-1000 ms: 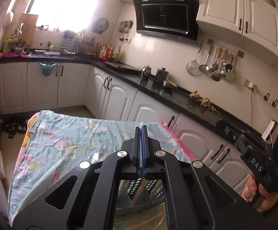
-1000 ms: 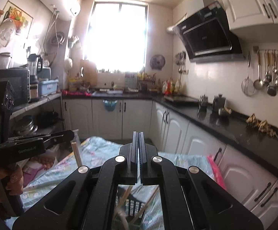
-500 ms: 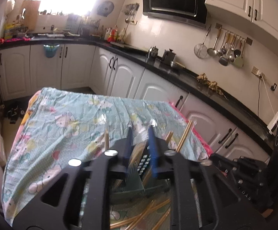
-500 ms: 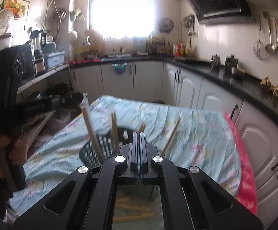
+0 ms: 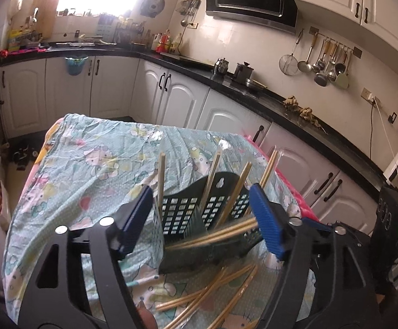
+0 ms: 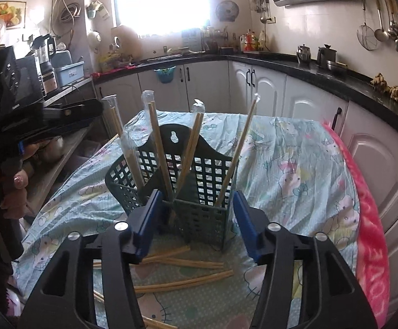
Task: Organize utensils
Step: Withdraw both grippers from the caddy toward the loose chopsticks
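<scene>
The dark mesh holder (image 6: 182,181) stands mid-table on the cartoon-print cloth (image 6: 295,170), five wrapped chopstick pairs (image 6: 159,148) leaning in it, roughly six loose sticks (image 6: 182,282) lying near me. My left gripper (image 5: 201,219) and right gripper (image 6: 196,223) are both opening, nothing clamped. Reaching low, I might nudge the light holder over, spilling everything.

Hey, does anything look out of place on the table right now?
Yes. Several chopsticks lie scattered on the tablecloth in front of the black holder, while others stand inside it.
</scene>
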`<state>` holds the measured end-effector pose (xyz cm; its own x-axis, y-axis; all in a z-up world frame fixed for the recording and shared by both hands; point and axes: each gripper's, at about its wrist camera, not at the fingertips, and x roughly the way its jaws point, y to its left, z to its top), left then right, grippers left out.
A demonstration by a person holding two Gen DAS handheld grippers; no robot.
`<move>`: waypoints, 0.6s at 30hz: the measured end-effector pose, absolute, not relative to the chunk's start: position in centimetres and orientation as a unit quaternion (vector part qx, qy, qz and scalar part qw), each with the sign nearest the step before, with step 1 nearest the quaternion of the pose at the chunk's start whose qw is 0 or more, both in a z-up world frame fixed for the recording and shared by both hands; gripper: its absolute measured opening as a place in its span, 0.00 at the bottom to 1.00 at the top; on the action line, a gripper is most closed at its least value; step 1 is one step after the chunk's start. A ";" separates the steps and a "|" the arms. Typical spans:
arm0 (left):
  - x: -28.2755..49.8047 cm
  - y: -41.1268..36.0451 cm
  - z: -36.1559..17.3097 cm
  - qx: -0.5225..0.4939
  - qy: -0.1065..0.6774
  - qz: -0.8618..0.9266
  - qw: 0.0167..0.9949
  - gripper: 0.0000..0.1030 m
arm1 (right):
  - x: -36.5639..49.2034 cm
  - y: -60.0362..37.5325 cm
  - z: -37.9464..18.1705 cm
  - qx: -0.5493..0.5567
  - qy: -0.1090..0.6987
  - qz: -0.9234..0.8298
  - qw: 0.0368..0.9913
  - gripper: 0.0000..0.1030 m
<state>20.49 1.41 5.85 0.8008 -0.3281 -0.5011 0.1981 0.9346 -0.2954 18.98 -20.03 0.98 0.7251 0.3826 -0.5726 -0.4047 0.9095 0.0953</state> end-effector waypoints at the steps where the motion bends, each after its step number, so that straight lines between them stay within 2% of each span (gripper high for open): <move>1: 20.3 1.5 5.8 -0.114 0.284 -0.139 0.942 0.73 | 19.0 -20.2 0.9 -0.017 0.306 0.210 0.929 0.60; 5: 19.1 2.1 5.4 -0.116 0.286 -0.135 0.941 0.89 | 18.8 -20.6 0.4 -0.011 0.310 0.206 0.928 0.66; 10: 18.0 2.8 4.8 -0.127 0.292 -0.130 0.939 0.90 | 18.3 -20.9 0.0 -0.006 0.311 0.201 0.929 0.73; 18: 16.0 4.4 3.5 -0.149 0.296 -0.117 0.936 0.90 | 17.0 -21.3 0.2 -0.004 0.307 0.198 0.931 0.78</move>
<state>16.04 4.42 3.49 0.7973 -0.3070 -0.5197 0.1301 0.9282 -0.3487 17.04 -21.28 0.21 0.7329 0.3662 -0.5734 -0.3712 0.9215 0.1140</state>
